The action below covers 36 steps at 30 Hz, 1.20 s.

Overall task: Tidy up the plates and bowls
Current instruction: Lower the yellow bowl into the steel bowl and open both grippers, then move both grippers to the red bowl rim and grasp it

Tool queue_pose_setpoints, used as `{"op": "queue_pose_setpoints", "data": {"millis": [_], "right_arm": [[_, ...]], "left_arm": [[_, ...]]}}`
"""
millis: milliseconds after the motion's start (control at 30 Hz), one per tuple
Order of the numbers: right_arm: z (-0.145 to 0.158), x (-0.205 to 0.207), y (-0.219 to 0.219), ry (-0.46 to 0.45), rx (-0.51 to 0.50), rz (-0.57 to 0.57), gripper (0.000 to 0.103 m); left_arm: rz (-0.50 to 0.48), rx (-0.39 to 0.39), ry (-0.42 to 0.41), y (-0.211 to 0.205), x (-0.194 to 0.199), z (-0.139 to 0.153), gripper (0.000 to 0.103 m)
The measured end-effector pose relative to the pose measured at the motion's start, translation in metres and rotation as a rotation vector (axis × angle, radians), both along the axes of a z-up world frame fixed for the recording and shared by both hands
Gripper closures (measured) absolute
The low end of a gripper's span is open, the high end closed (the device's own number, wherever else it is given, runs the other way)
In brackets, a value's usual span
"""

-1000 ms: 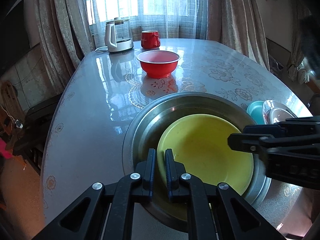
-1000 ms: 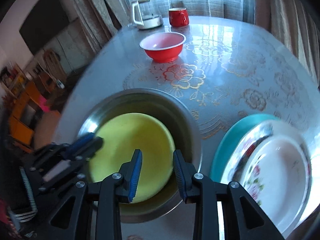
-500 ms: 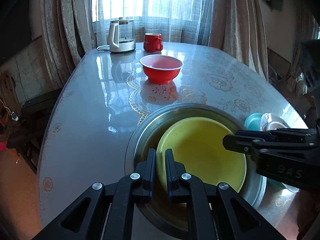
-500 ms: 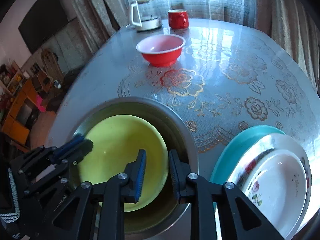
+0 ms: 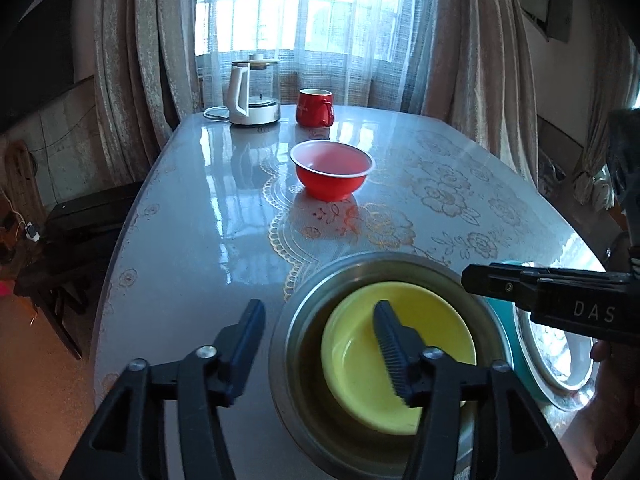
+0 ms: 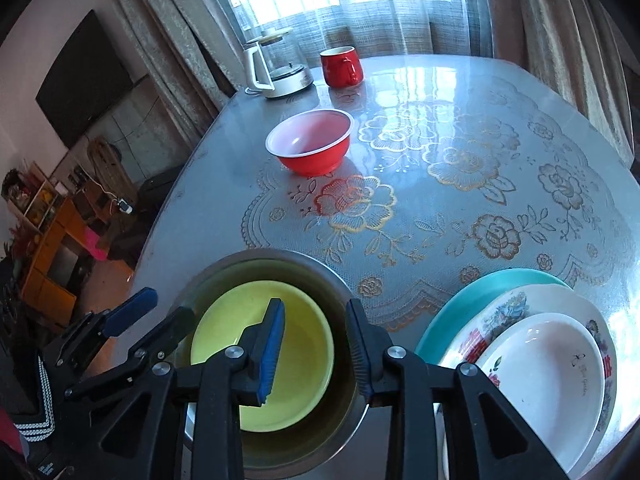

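Yellow bowl sits nested in the steel basin at the near table edge. Left gripper: jaws just opened, straddling the basin's near rim and gripping nothing. Right gripper: jaws apart, clear of both. The bowl looks light, rigid and slick, so best pinched at the rim. Stacked plates crowd the right; red bowl, mug and kettle sit well clear.

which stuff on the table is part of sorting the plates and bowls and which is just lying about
Part of the job: metal bowl, yellow bowl, red bowl, teal plate, floral plate, white plate.

Lying about: kettle, red mug.
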State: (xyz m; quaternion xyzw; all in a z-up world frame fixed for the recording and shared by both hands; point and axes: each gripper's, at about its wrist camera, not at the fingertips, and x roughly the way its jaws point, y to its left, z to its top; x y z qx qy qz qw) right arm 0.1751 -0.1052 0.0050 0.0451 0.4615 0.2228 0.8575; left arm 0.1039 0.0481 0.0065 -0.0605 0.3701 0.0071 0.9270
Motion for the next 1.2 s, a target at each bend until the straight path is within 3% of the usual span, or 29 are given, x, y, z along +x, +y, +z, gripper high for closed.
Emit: {"op": "queue_pose_setpoints", "data": {"millis": [133, 433, 733, 967, 1100, 1200], "right_arm": [[-0.001, 0.010, 0.005, 0.023, 0.003, 0.010, 0.071], [0.006, 0.041, 0.009, 0.002, 0.012, 0.012, 0.064], [0.000, 0.103, 0.005, 0.069, 0.050, -0.037, 0.063], [-0.016, 0.161, 0.000, 0.147, 0.136, -0.094, 0.063], [-0.024, 0.184, 0.004, 0.151, 0.136, -0.106, 0.063], [-0.032, 0.201, 0.009, 0.173, 0.149, -0.110, 0.063]], "left_arm": [[0.022, -0.016, 0.004, 0.007, 0.008, 0.001, 0.029], [0.069, -0.062, 0.018, 0.023, 0.043, 0.005, 0.014], [0.146, -0.119, 0.003, 0.056, 0.106, 0.012, 0.010], [0.087, -0.150, 0.032, 0.068, 0.165, -0.005, 0.011], [0.065, -0.313, 0.037, 0.087, 0.185, -0.015, 0.012], [0.065, -0.361, 0.065, 0.095, 0.199, -0.020, 0.012]]}}
